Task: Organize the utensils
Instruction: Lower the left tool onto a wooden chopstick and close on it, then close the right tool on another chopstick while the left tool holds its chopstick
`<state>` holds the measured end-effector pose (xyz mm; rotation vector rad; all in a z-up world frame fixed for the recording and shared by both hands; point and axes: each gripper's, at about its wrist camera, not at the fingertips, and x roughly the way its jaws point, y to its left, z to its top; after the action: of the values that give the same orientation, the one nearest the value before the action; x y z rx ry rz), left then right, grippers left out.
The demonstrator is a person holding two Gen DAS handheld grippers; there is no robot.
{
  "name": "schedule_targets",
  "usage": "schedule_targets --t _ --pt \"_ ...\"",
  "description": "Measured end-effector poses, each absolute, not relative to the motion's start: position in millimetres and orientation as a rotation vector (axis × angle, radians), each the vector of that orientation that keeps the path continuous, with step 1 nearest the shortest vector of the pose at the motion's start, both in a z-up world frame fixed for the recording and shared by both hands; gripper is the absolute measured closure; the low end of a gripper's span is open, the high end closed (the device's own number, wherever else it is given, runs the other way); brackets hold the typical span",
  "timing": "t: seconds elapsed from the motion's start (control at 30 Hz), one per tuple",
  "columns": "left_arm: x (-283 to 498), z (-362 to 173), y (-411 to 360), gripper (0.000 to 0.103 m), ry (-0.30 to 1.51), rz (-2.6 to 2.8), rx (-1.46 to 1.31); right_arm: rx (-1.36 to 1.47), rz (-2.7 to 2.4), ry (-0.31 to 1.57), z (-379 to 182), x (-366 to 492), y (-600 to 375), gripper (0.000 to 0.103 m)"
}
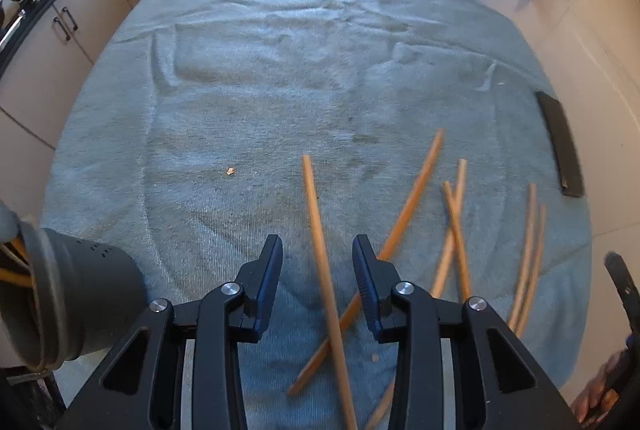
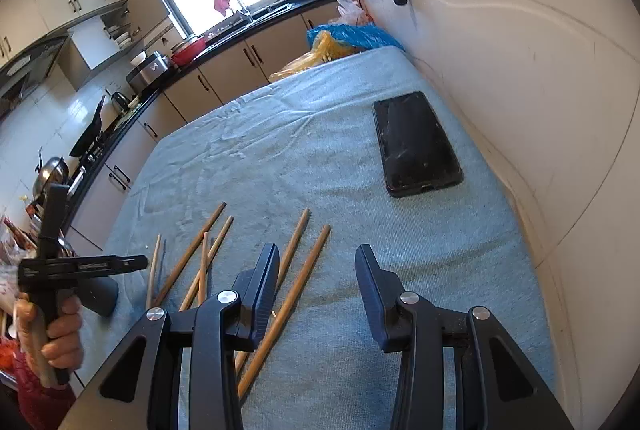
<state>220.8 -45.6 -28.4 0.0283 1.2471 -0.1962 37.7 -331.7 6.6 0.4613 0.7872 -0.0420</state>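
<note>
Left gripper (image 1: 318, 254) open above a chopstick (image 1: 326, 282) (untouched), right gripper (image 2: 318, 262) open, empty, blue towel (image 1: 280, 70)

- The grey holder (image 1: 76, 294) is cut by the left wrist view's left edge; what stands inside it is mostly out of sight.
- The chopsticks (image 1: 326, 282) run under the left hand-held gripper (image 1: 318, 254), near ends hidden.
- The far-right pair (image 1: 530, 250) is blurred.
- The phone (image 1: 560, 142) shows edge-on only.
- A speck (image 1: 231, 171) on the cloth is too small to tell.
- In the right view, the left hand (image 2: 60, 334) is cut off below.
</note>
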Motion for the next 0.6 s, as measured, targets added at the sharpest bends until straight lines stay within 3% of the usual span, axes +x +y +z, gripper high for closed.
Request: schedule_targets --t 0.1,0.17,0.23,0.6 --pt "228 -37 -52 0.073 1.253 -0.190 0.038 0.488 -0.028 0.814 2 45 -334 0.061" --pt "231 -42 -54 0.090 1.259 -0.185 0.039 0.488 -0.026 0.839 -1 52 -333 0.072" --pt "231 -48 -56 0.096 1.263 -0.188 0.045 0.512 -0.020 0.876 -8 62 -334 0.079" --pt "223 -51 -57 0.097 1.225 -0.219 0.079 0.499 -0.062 1.079 -44 126 -318 0.079"
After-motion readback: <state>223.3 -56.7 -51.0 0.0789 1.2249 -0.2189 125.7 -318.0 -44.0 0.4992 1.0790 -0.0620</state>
